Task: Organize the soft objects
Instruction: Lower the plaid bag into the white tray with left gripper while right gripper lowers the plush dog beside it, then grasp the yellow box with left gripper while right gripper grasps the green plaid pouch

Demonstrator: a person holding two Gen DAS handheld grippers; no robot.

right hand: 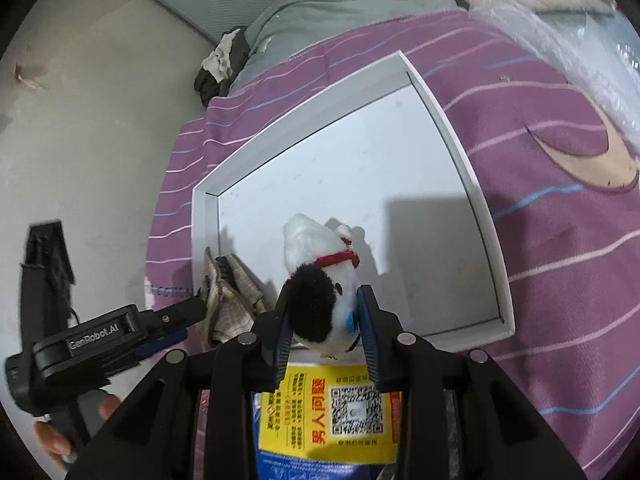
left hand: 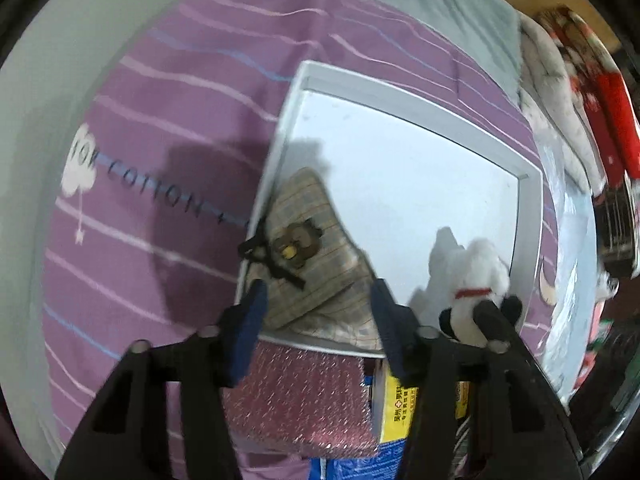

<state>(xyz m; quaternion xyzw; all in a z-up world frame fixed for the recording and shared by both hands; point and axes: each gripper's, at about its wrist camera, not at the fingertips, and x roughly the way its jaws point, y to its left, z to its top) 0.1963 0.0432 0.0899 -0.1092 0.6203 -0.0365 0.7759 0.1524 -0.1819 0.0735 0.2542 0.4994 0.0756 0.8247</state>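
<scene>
Plush dog (right hand: 320,280), checked pouch (left hand: 308,256) in tray (right hand: 304,120)

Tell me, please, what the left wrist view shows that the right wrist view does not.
Only the left wrist view shows the bear patch on the checked cloth, the "COTTON" print, and pink bubble wrap.

Only the right wrist view shows the QR code on the yellow label, a moon print, and the left gripper seen from outside.

Both show the white tray, the plush dog in the right gripper, and the purple striped sheet.

Tray (right hand: 460,152) far half bare; near edge crowded by plush dog (right hand: 320,280) and checked cloth (right hand: 232,296).
</scene>
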